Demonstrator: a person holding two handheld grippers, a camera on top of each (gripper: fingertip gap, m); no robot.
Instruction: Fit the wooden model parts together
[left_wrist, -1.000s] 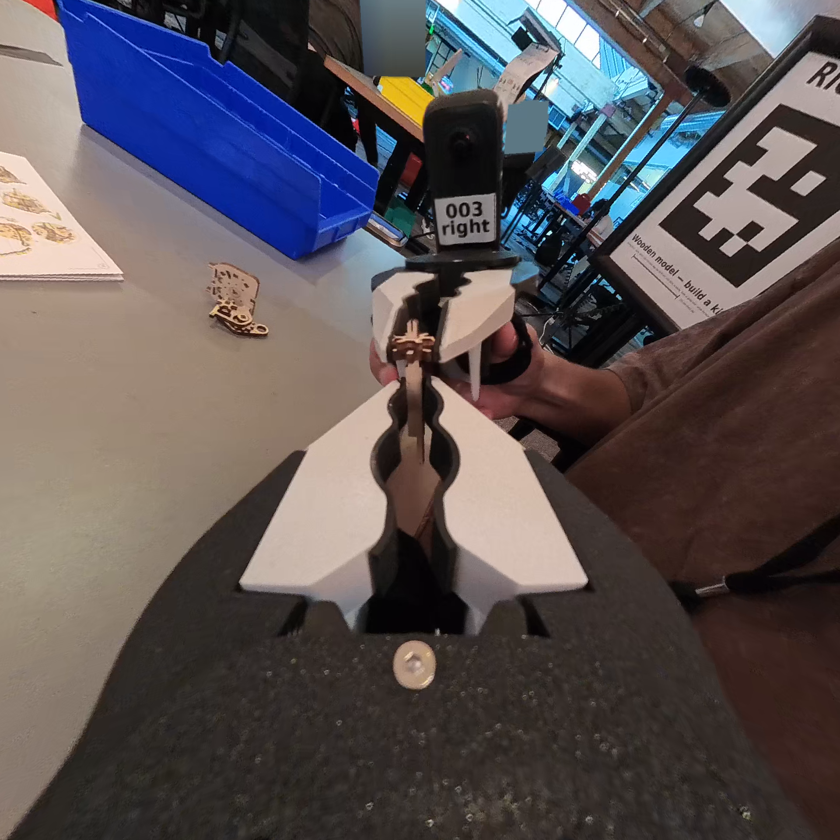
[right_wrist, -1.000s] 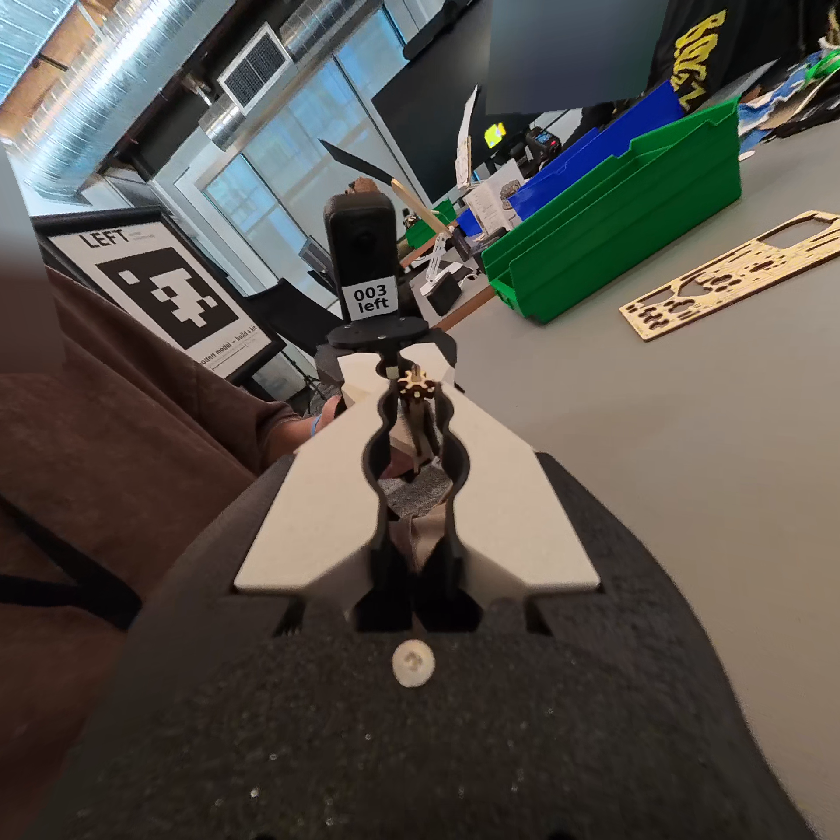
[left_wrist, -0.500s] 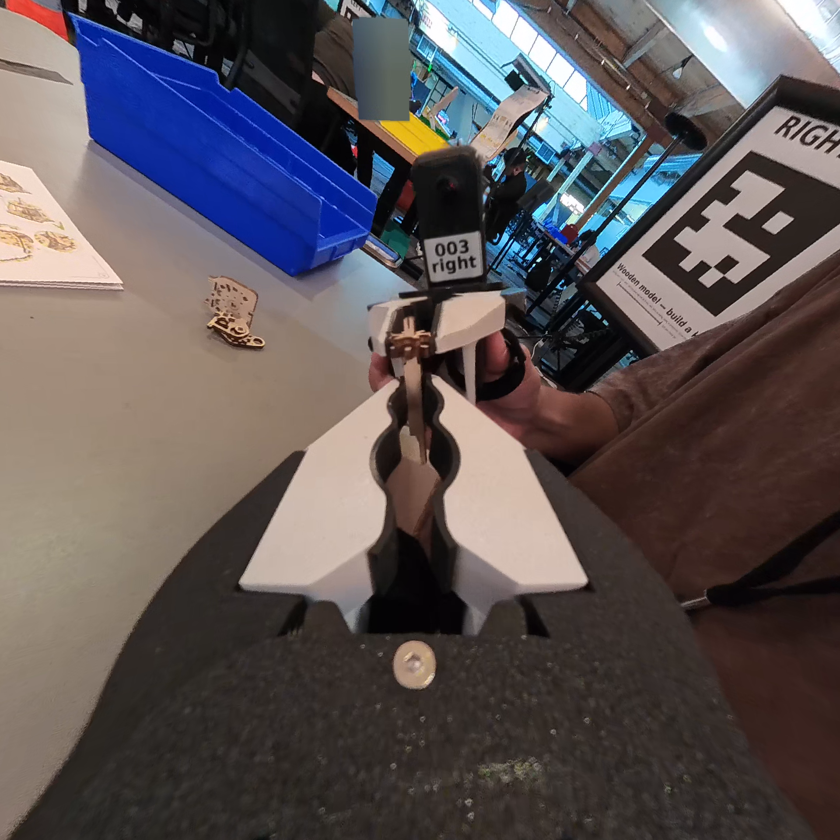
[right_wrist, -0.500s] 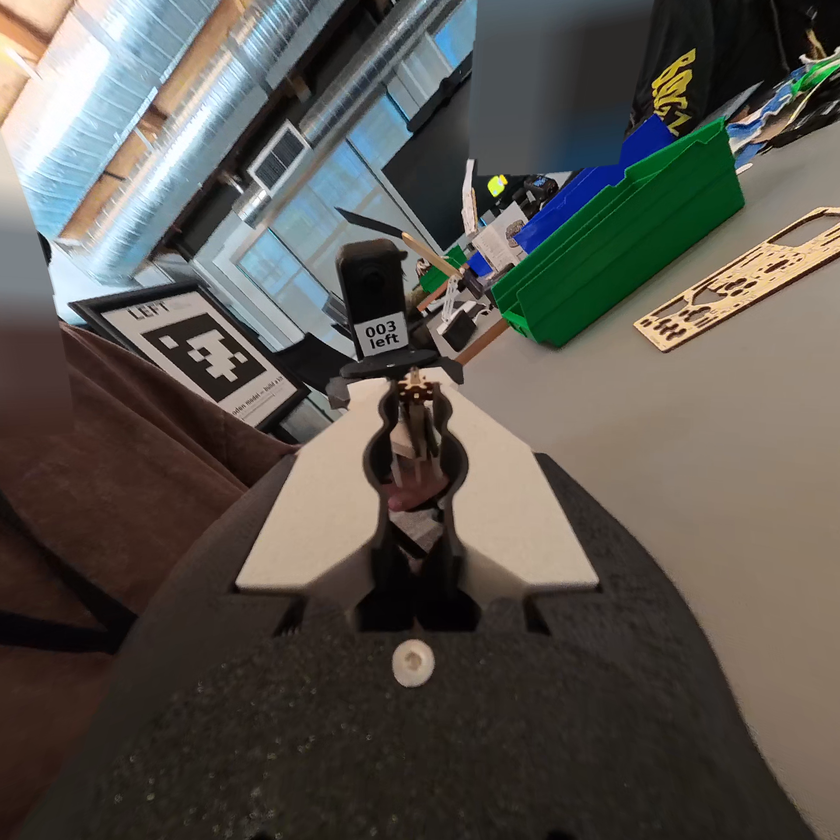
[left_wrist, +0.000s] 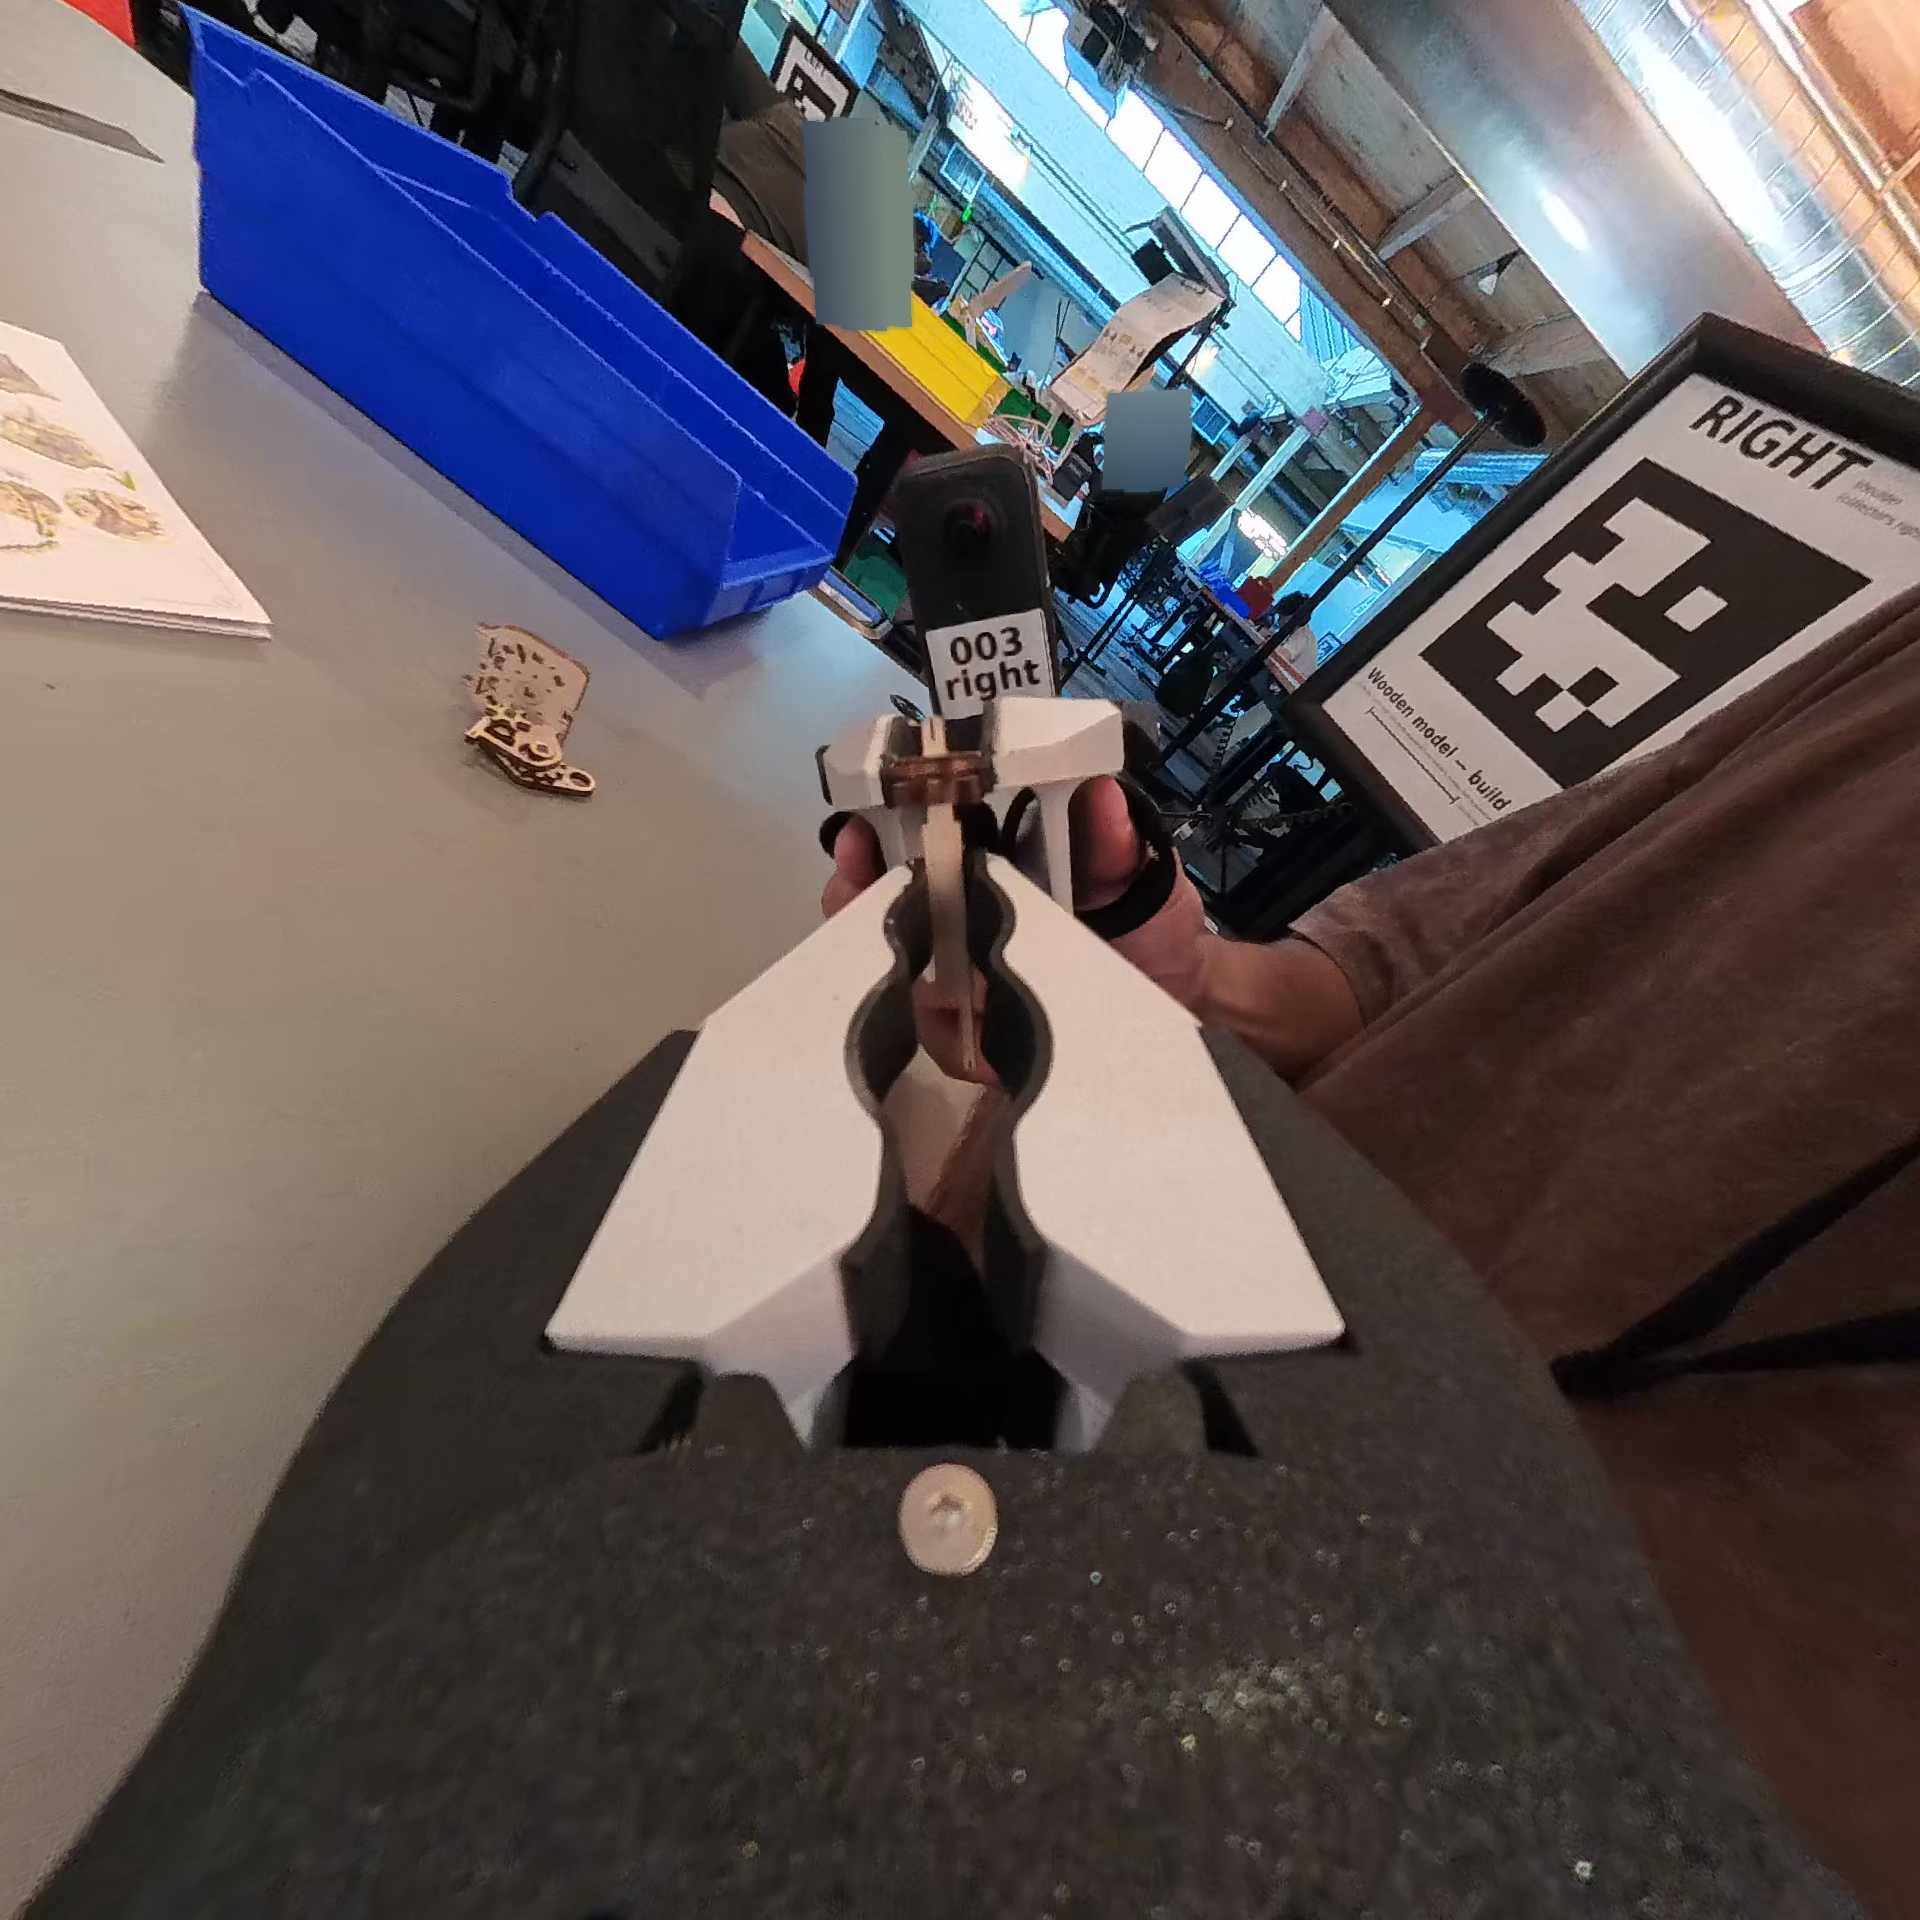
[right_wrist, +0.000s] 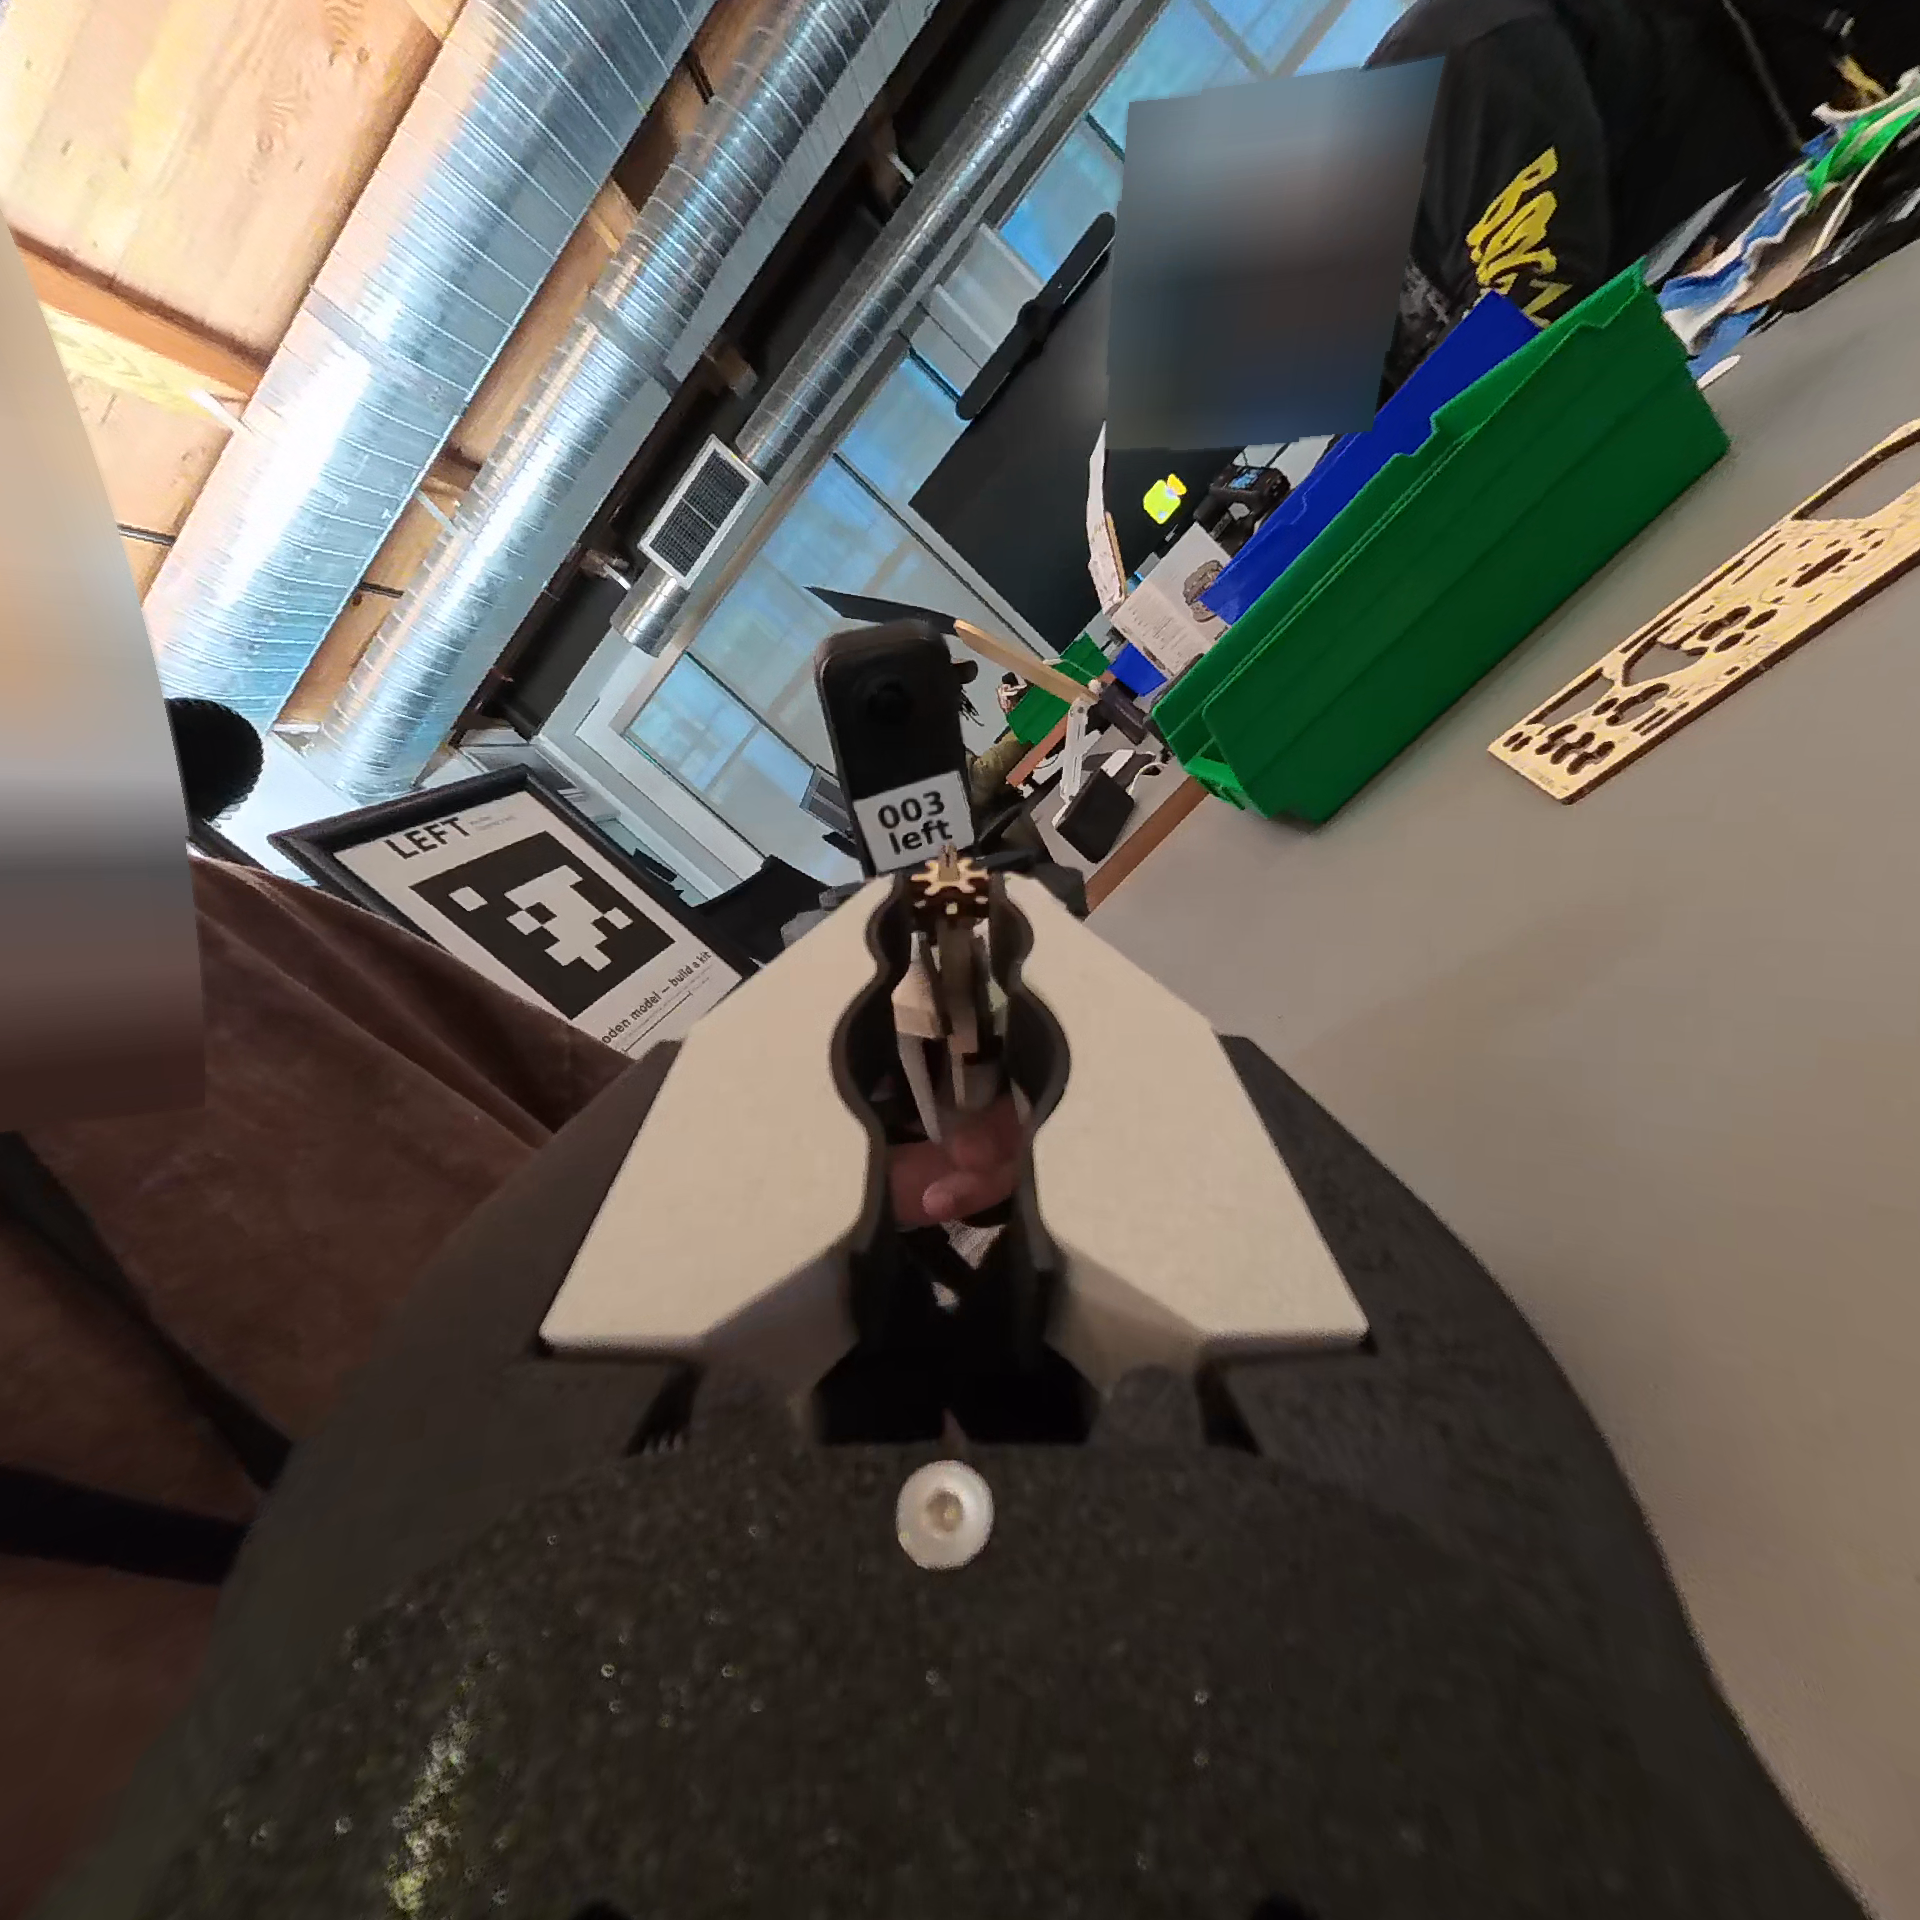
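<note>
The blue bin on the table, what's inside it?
The blue bin shows only its bare inner walls and dividers; its floor is hidden behind the near wall, so any contents cannot be seen.

A blue bin (left_wrist: 499, 384) stands along the far edge of the grey tabletop (left_wrist: 260, 987), with a white printed booklet (left_wrist: 94, 520) at the left edge. A green bin (right_wrist: 1455, 613) sits toward the far right edge, a second blue bin (right_wrist: 1351, 499) just behind it. Framed black-and-white marker signs (left_wrist: 1621, 623) stand off the table.
</note>
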